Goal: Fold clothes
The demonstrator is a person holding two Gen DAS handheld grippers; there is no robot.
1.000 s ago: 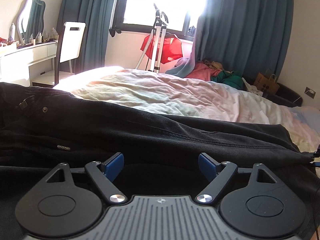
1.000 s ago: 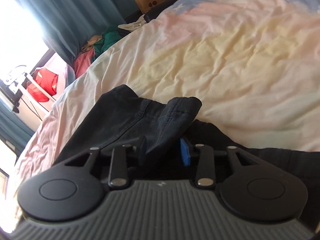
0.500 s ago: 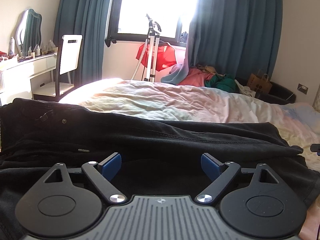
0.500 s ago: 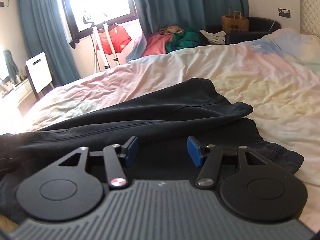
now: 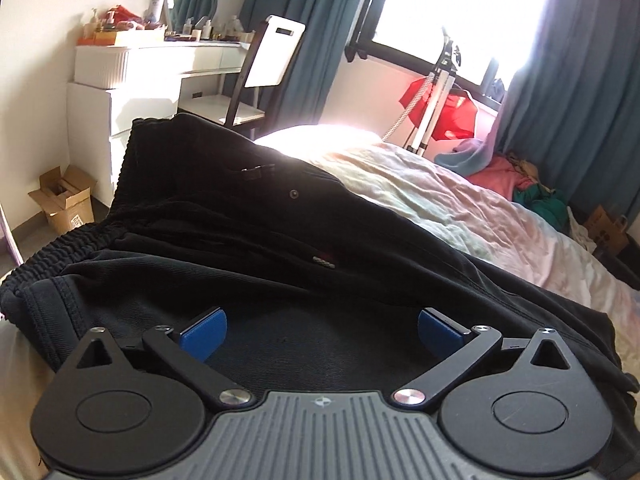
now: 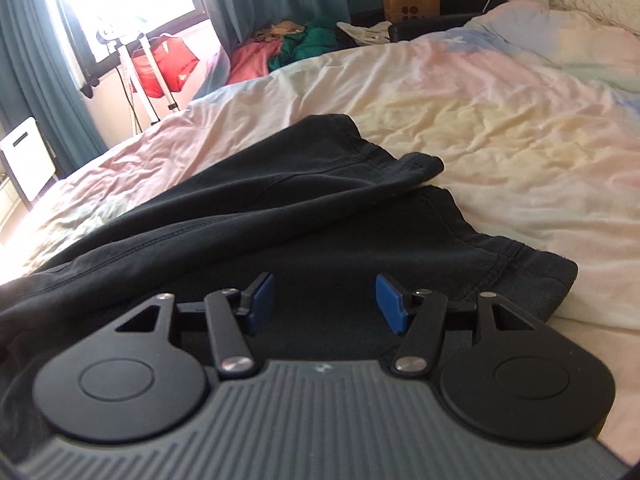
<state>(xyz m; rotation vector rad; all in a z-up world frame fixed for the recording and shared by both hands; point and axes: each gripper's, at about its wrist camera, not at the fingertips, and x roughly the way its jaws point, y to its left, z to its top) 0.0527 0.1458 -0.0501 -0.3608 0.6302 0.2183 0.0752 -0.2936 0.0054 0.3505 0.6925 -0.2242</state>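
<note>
Black trousers are spread across the near part of the bed, filling the lower and middle of the left wrist frame. Fabric is matte, fine-twilled, dark throughout. A gathered elastic waistband is seen at centre left, ribbed and puckered. A small round button and a short belt loop are noted on the upper layer, and a small patterned tab near a seam at mid-frame. One layer is folded over another, with a long raised ridge running from left centre to lower right.

In the right wrist view the leg ends are found at centre frame: two hems, stitched, the upper one lying partly over the lower, whose edge reaches toward the right. The cloth is lying flat on the bedding, with soft creases only.

Left gripper: jaws spread wide, just opened further, nothing between the blue pads; only trouser cloth is seen below them. Right gripper: jaws apart, recently widened a little, no fabric pinched; pads are held clear above the cloth.

Bedding is pale, pastel-tinted, crumpled. A heap of pink and green clothes is noted at the far edge, upper centre. A brown paper bag is at upper right. A white dressing table with bottles, a mirror and a chair are recorded upper left of the left wrist frame; a cardboard box is on the floor at left. Teal curtains and a bright window are seen behind a stand with a red item.
</note>
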